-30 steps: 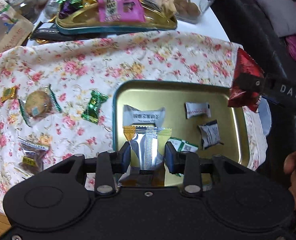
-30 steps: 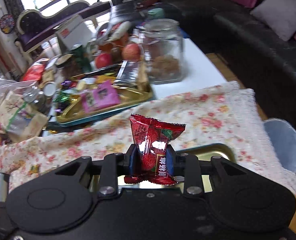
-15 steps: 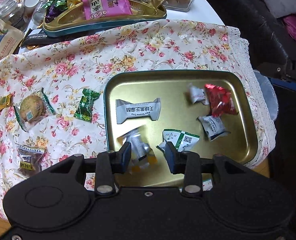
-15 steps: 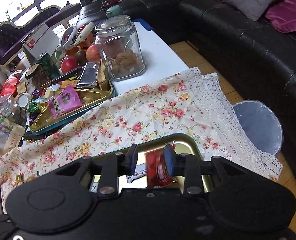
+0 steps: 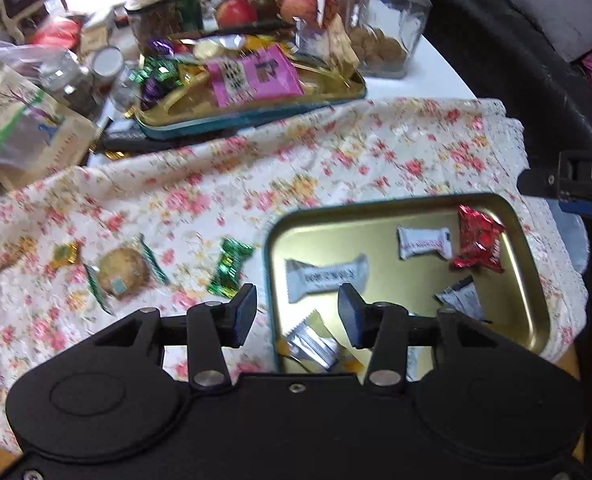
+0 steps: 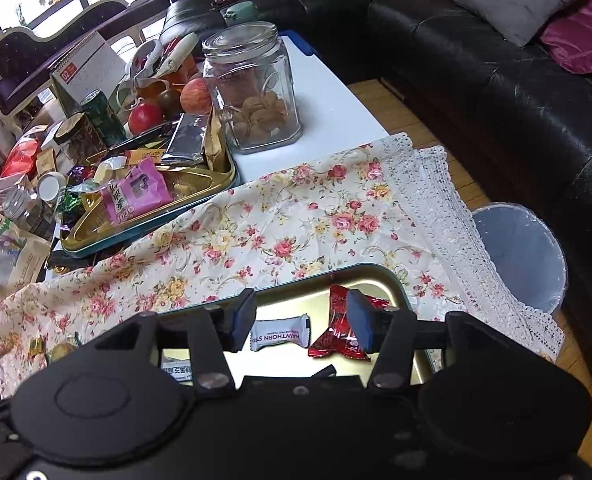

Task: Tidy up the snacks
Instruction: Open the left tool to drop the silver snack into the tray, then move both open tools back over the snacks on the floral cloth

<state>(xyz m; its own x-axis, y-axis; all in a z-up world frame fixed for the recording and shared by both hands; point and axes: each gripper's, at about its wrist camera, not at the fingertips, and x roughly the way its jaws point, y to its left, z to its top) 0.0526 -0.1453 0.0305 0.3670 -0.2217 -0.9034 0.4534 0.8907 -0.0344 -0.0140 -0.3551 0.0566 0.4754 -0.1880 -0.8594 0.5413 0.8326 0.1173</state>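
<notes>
While both tongs open, gold tray holds red candy.

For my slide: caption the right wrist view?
Opening right gripper above gold tray holding red candy.

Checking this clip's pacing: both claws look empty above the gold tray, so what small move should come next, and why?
Probably swing the left claw toward the green foil-wrapped candy on the floral cloth. Both claws' jaws are opening with nothing gripped; the silver-and-yellow packet and red wrapped candy already lie in the gold metal tray, and that candy is the nearest loose snack.
</notes>
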